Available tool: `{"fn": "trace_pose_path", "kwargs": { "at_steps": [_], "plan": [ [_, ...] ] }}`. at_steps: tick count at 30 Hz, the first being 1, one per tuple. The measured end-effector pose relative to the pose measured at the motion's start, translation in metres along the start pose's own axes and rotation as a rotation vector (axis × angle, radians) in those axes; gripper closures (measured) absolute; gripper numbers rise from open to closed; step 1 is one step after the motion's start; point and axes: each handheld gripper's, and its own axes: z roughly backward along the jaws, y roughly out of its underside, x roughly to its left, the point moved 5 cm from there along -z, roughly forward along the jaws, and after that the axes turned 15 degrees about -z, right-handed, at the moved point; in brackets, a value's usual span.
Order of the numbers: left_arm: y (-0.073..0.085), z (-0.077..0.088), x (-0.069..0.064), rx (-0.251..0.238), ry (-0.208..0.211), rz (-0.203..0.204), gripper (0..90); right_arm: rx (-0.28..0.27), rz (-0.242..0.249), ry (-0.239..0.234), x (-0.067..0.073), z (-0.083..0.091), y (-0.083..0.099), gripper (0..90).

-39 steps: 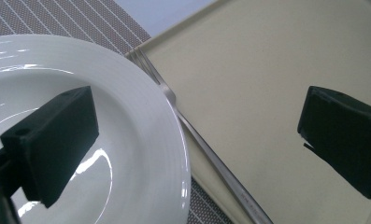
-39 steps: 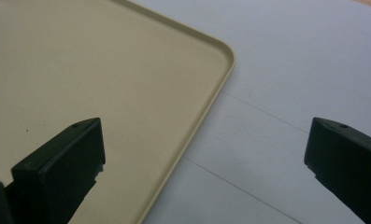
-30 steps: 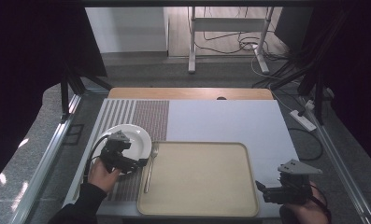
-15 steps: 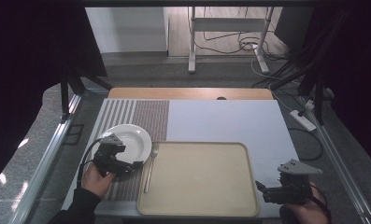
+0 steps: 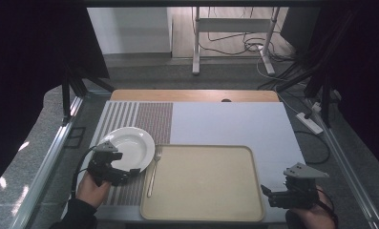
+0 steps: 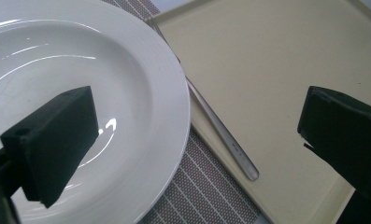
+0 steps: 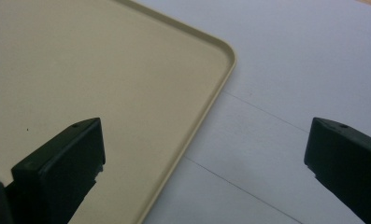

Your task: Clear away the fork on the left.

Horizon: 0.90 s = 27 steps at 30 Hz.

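- Plate point(image 5: 127, 144): white, shallow; it lies on the striped placemat point(image 5: 130, 119) at the table's left, just beside the tray's left edge; its near rim sits under your left gripper point(image 5: 130, 172).
- Left gripper: jaws wide apart and gripping nothing; in the left gripper view one jaw hangs over the plate's point(image 6: 80, 93) bowl, the other over the tray point(image 6: 267, 70); to take the plate well, bring one jaw under the rim and one above, then close squarely on the rim.
- Fork point(image 5: 153, 169): it lies between plate and tray, along the tray's rim; keep the jaws off its handle point(image 6: 225, 137).
- Tray point(image 5: 201, 181): beige, bare, central.
- Right gripper point(image 5: 268, 193): jaws apart, idle beside the tray's right near corner point(image 7: 220, 70).
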Motion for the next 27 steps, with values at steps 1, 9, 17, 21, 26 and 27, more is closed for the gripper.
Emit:
{"fn": "trace_pose_path", "kwargs": {
  "at_steps": [1, 9, 17, 21, 26, 27],
  "plan": [
    [0.001, 0.001, -0.001, -0.002, 0.000, 0.005, 0.0, 0.001, 0.001, 0.002, 0.000, 0.000, 0.000, 0.0],
    [0.009, 0.008, -0.003, 0.003, -0.003, 0.013, 0.0, 0.001, 0.000, 0.001, 0.000, 0.000, 0.000, 0.0],
    [0.018, 0.014, -0.007, 0.008, -0.001, 0.026, 0.0, 0.002, -0.002, 0.003, 0.000, 0.000, 0.000, 0.0],
    [0.022, 0.018, -0.008, 0.006, -0.005, 0.032, 0.0, 0.001, -0.001, 0.003, 0.000, 0.000, 0.000, 0.0],
    [0.027, 0.022, -0.010, 0.007, -0.015, 0.032, 0.0, 0.001, -0.002, 0.002, 0.000, 0.000, 0.000, 0.0],
    [0.028, 0.023, -0.010, 0.008, -0.017, 0.032, 0.0, 0.003, -0.001, 0.002, 0.000, 0.000, 0.000, 0.0]
  ]
}}
